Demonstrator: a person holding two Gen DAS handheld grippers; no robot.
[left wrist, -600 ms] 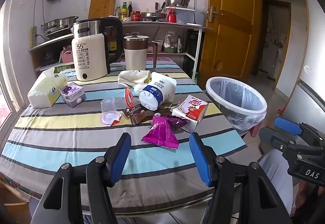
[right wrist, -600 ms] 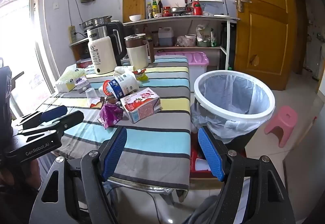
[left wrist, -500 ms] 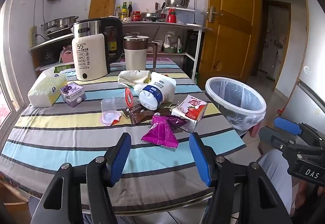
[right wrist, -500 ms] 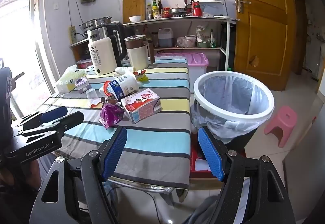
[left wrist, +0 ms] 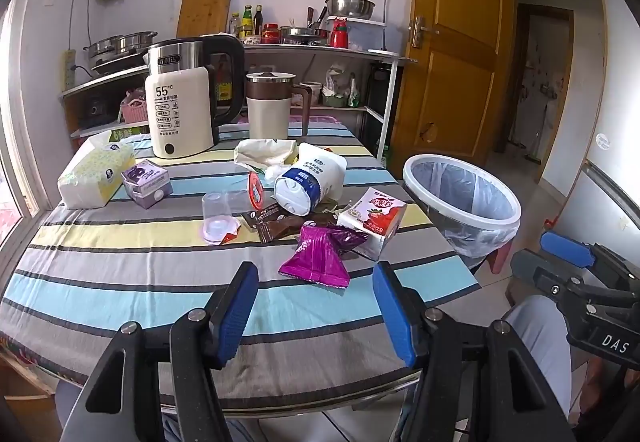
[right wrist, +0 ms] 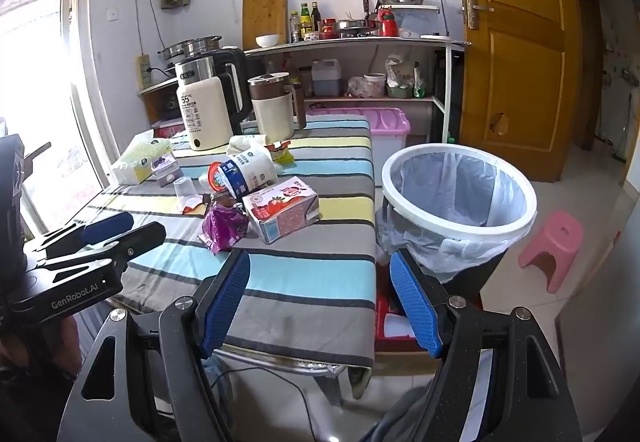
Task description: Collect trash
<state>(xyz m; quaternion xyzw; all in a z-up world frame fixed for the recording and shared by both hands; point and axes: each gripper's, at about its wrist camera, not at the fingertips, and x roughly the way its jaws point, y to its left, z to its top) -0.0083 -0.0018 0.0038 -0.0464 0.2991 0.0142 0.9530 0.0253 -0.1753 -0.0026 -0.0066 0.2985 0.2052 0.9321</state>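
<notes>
Trash lies in the middle of the striped table (left wrist: 120, 282): a purple wrapper (left wrist: 320, 256), a strawberry carton (left wrist: 374, 219), a tipped white-and-blue tub (left wrist: 310, 183), a brown wrapper (left wrist: 278, 224) and a clear cup (left wrist: 218, 211). A white-rimmed bin (left wrist: 464, 197) with a liner stands off the table's right edge. My left gripper (left wrist: 314, 308) is open and empty over the near table edge, just short of the purple wrapper. My right gripper (right wrist: 320, 302) is open and empty, low by the table's corner (right wrist: 312, 282), beside the bin (right wrist: 460, 193).
A kettle (left wrist: 180, 109), a brown-lidded jug (left wrist: 270, 105), a tissue pack (left wrist: 96, 173) and a small purple box (left wrist: 146, 181) stand at the table's back and left. A pink stool (right wrist: 554, 248) and a pink lidded box (right wrist: 386, 127) are on the floor.
Both grippers stay open. The views shift only slightly; nothing on the table has moved.
</notes>
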